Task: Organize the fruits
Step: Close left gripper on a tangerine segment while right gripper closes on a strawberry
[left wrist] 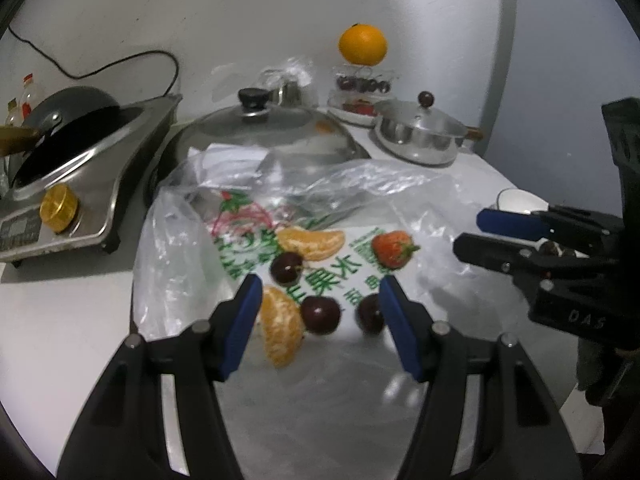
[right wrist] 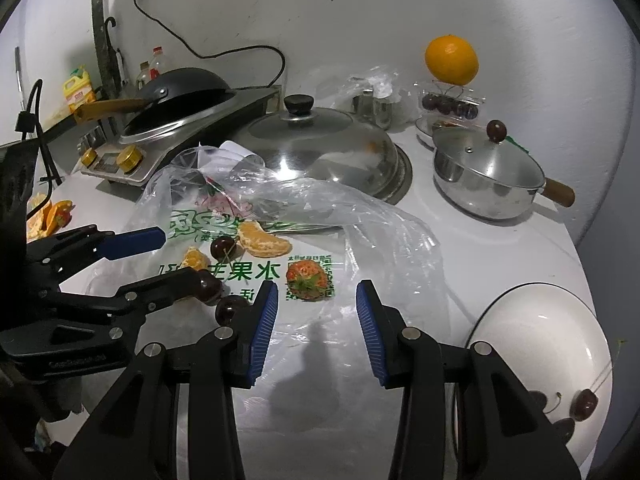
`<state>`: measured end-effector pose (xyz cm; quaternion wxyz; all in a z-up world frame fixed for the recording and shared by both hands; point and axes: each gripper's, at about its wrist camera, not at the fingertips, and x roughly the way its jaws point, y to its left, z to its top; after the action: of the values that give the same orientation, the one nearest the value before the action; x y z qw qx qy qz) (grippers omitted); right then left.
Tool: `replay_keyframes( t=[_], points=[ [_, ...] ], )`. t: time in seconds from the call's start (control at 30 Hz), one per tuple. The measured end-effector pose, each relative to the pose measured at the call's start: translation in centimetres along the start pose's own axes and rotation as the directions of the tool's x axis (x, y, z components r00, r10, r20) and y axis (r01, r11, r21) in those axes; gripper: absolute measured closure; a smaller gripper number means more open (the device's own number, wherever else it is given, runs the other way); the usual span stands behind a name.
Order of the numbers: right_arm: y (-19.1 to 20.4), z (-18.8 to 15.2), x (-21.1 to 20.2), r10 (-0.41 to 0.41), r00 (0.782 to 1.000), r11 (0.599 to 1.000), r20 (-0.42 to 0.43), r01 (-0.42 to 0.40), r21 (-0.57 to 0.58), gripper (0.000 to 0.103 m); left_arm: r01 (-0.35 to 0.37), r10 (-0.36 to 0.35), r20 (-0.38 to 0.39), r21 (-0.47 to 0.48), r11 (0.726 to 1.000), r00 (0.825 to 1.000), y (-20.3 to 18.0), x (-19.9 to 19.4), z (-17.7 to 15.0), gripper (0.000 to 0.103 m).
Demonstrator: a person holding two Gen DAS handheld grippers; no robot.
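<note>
Loose fruit lies on a clear plastic bag (left wrist: 224, 248) with green print: two orange segments (left wrist: 312, 243) (left wrist: 282, 326), three dark cherries (left wrist: 286, 267) (left wrist: 320, 314) (left wrist: 370, 313) and a strawberry (left wrist: 394, 249). My left gripper (left wrist: 318, 330) is open just above the near segment and the two near cherries. My right gripper (right wrist: 316, 332) is open, just short of the strawberry (right wrist: 307, 280), which lies ahead between its fingers. A white bowl (right wrist: 532, 344) with cherries (right wrist: 584, 404) sits at its right. The left gripper also shows in the right wrist view (right wrist: 172, 256).
Behind the bag stand a large pan lid (left wrist: 272, 132), a small lidded steel pot (left wrist: 420, 132), an induction cooker (left wrist: 76, 184) with a black wok, and a whole orange (left wrist: 362, 45) on a tiered fruit stand. More orange pieces (right wrist: 48, 216) lie at far left.
</note>
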<state>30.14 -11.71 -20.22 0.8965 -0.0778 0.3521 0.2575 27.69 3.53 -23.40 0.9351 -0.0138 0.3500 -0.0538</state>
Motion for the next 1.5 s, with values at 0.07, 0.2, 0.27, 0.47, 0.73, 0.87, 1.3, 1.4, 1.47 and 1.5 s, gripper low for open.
replay_keyframes(
  t=[0.07,0.2,0.27,0.47,0.73,0.87,1.3,1.4,1.47,1.5],
  points=[
    [0.2,0.1,0.2,0.004,1.0,1.0,-0.001,-0.004,-0.001,0.06,-0.01,0.01,-0.012,-0.008,1.0,1.0,0.5,0.2,-0.2,0.041],
    [0.9,0.3,0.8,0.017,1.0,1.0,-0.004,-0.017,-0.012,0.06,-0.02,0.02,-0.035,-0.011,1.0,0.999,1.1,0.5,-0.9,0.041],
    [1.3,0.4,0.9,0.021,1.0,1.0,-0.007,-0.021,-0.018,0.06,-0.026,0.025,-0.043,-0.011,1.0,0.999,1.4,0.6,-1.3,0.041],
    [1.6,0.6,1.8,0.021,1.0,0.999,-0.021,-0.021,-0.023,0.06,-0.058,0.058,-0.069,0.008,0.998,0.996,2.1,1.3,-2.1,0.041],
    [1.5,0.6,2.9,0.006,0.999,1.0,-0.042,-0.007,-0.013,0.06,-0.099,0.107,-0.126,0.067,0.993,0.986,2.4,2.6,-2.6,0.041],
    [0.9,0.6,3.4,-0.008,0.999,1.0,-0.052,0.009,0.006,0.06,-0.102,0.115,-0.129,0.103,0.989,0.985,1.9,3.1,-2.5,0.041],
    [0.3,0.7,4.7,0.007,0.997,1.0,-0.074,-0.005,0.025,0.06,-0.047,0.061,-0.166,0.087,0.995,0.984,2.1,4.0,-2.1,0.062],
    [0.1,0.7,5.0,0.008,0.997,0.999,-0.082,-0.006,0.032,0.06,-0.023,0.038,-0.172,0.087,0.996,0.984,1.8,4.0,-2.1,0.071],
    [0.1,0.7,5.2,0.008,0.996,1.0,-0.086,-0.005,0.031,0.06,-0.014,0.029,-0.173,0.087,0.996,0.984,1.8,4.0,-2.1,0.073],
    [0.1,0.7,5.3,0.009,0.996,0.999,-0.088,-0.006,0.032,0.06,-0.011,0.026,-0.173,0.086,0.996,0.985,1.8,4.0,-2.1,0.074]
  ],
)
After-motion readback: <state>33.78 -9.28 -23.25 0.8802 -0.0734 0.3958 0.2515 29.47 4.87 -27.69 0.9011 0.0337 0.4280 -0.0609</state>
